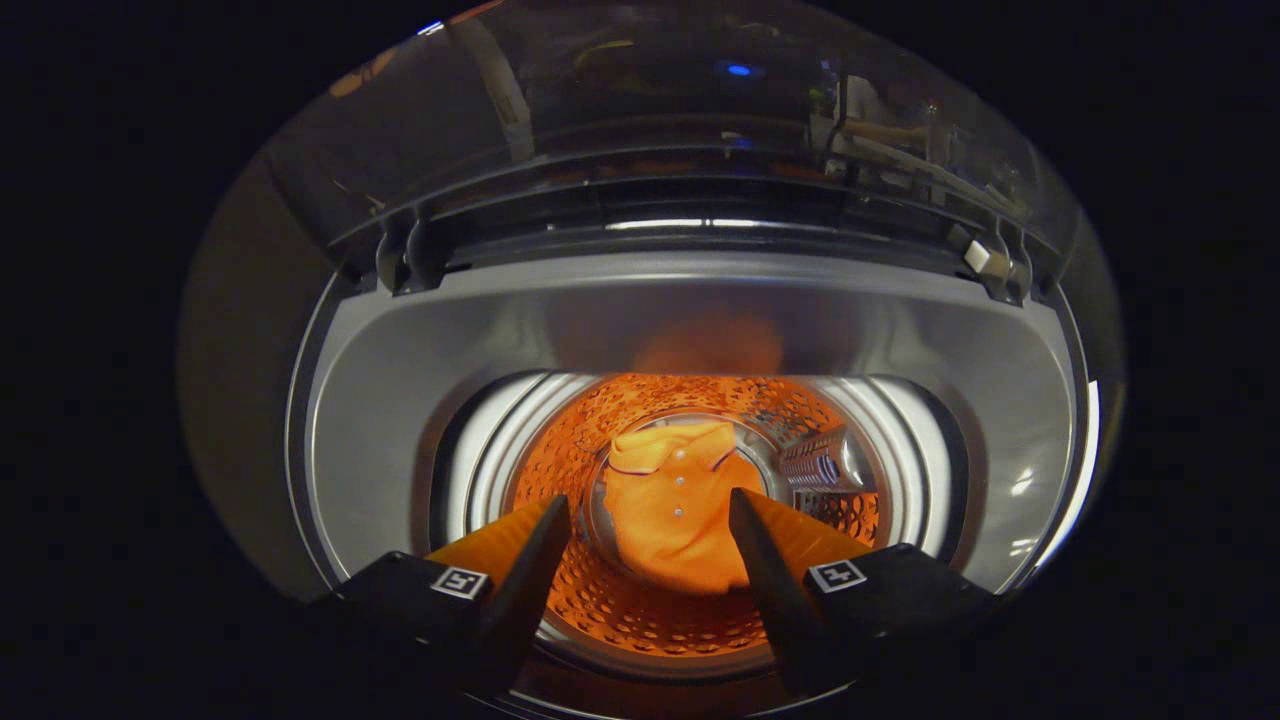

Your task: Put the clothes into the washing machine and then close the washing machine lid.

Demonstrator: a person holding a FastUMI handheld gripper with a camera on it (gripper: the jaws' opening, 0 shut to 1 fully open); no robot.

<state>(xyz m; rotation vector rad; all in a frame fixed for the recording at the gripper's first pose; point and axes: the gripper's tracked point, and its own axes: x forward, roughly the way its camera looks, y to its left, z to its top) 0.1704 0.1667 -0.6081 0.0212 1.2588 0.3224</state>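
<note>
Gripper view: gripper [650,515] jaws wide apart, holding nothing, above orange shirt [668,510] inside the washing machine drum [600,600].

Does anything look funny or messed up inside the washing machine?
Nothing stands out. The orange shirt lies crumpled at the bottom of the drum, beyond the open, empty tongs. The lid is up, so closing it is left to do.

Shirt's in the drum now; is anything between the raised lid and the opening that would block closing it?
Only the gripper: its open fingers hang over the opening, above the shirt in the drum. Otherwise nothing visible blocks the lid.
</note>
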